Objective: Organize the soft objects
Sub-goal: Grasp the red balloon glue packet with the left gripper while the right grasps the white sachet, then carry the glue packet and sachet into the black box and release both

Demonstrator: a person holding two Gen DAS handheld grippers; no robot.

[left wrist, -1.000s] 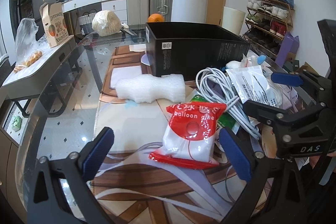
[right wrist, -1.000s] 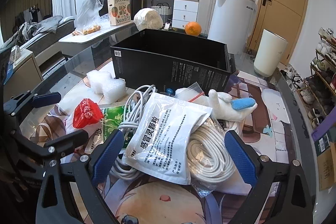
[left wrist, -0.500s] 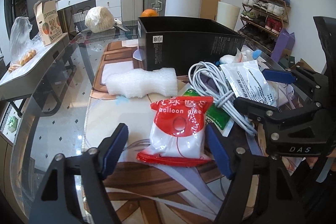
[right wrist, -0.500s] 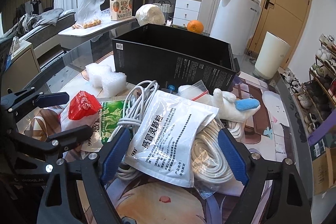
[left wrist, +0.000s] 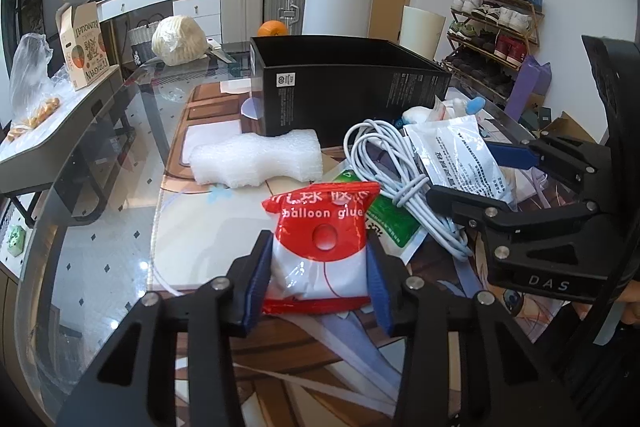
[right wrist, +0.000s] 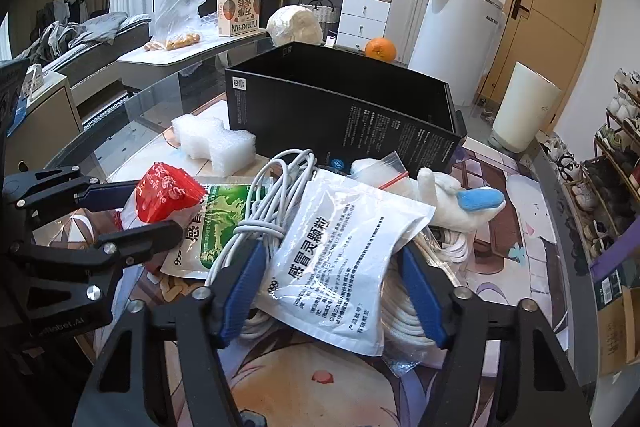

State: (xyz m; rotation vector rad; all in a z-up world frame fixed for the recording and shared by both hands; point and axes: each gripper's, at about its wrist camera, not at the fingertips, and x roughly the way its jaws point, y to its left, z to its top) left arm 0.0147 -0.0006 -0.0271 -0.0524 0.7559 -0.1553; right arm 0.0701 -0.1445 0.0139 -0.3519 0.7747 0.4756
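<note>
My left gripper (left wrist: 318, 283) is shut on a red and white balloon glue bag (left wrist: 320, 247), which rests on the table mat; the bag also shows in the right wrist view (right wrist: 164, 193). My right gripper (right wrist: 334, 291) has its jaws close around a white medicine pouch (right wrist: 344, 263) that lies on a coil of white cord (right wrist: 412, 311); both pads sit at the pouch's edges. A green and white pouch (right wrist: 212, 223), a grey cable bundle (right wrist: 264, 203), a white plush toy (right wrist: 448, 199) and white foam (right wrist: 214, 143) lie in front of an open black box (right wrist: 340, 123).
The black box (left wrist: 352, 91) stands behind the pile on the glass table (left wrist: 100, 227). An orange (right wrist: 380, 49) and a wrapped white bundle (right wrist: 294, 27) sit behind it. A white bin (right wrist: 524, 107) and a shoe rack (right wrist: 612, 163) stand at the right.
Both grippers have moved forward and closed. The left jaws went from wide open to pressing the balloon glue bag. The right jaws narrowed around the white pouch.
</note>
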